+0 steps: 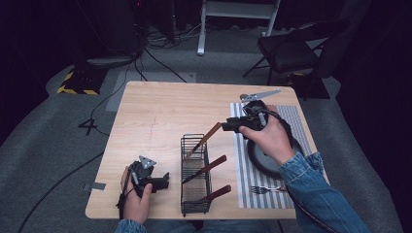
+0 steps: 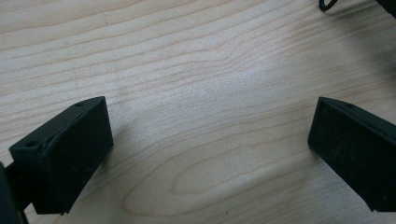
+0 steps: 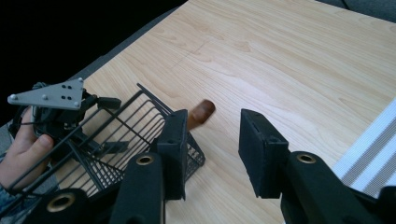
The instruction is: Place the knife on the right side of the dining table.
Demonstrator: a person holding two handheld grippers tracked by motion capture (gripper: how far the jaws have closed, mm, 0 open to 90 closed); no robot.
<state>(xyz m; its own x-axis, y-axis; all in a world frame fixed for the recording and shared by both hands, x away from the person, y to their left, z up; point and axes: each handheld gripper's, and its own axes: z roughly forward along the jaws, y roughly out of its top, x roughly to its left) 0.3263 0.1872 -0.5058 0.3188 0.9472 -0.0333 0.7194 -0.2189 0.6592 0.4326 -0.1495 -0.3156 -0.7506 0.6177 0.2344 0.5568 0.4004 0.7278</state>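
We are finding three knives standing slantwise in a black wire rack [image 1: 196, 174] near the desk's [image 1: 160, 111] front edge. The farthest knife [image 1: 206, 138] is the one nearest the right gripper [image 1: 228, 127]: its brown handle is sticking up out of the rack's far end, and its blade is passing down among the wires, where we are unable to make it out. In the right gripper view the handle tip [image 3: 201, 112] is showing just behind the left jaw, partly covered by it; the jaws are standing apart with nothing between them, so the right gripper is released. The left gripper [image 1: 163, 182] is resting low over the bare pale wood, jaws spread wide, likewise released. The hand is covering much of a dark round plate [image 1: 265, 158] on the striped mat [image 1: 243, 160], beside a metal fork [image 1: 265, 189].
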